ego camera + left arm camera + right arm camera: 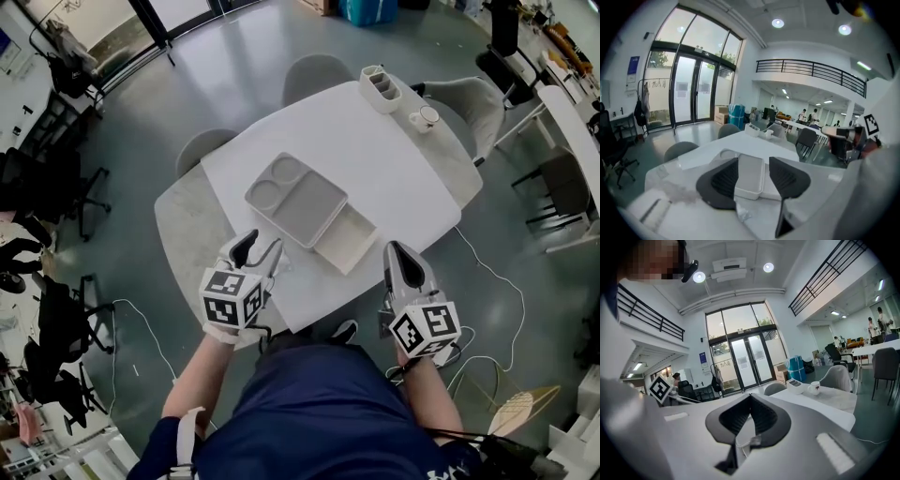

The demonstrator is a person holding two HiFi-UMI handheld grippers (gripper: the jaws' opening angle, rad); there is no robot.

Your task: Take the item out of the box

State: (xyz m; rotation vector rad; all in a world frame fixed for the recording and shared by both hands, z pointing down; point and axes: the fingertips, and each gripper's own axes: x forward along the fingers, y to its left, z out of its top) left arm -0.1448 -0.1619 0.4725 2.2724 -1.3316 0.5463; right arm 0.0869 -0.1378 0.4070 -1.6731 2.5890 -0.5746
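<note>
On the white table [403, 178] of an open office, my left gripper [260, 248] has its jaws wide and empty, aimed at the box [347, 240], probably to steady it. My right gripper [399, 253] is pinched closed and idle. The grey tray [296, 199] lies touching the box.

A polished grey floor [234, 75] surrounds the white table [394, 178] and its grey chairs [317, 73]. Tall glass doors [689, 89] admit daylight. Round ceiling lights [777, 23] shine above a railed balcony [811, 70] — beyond it, seemingly, more desks.

The grey tray [298, 202] (two round wells) lies flat against the box [349, 242].
</note>
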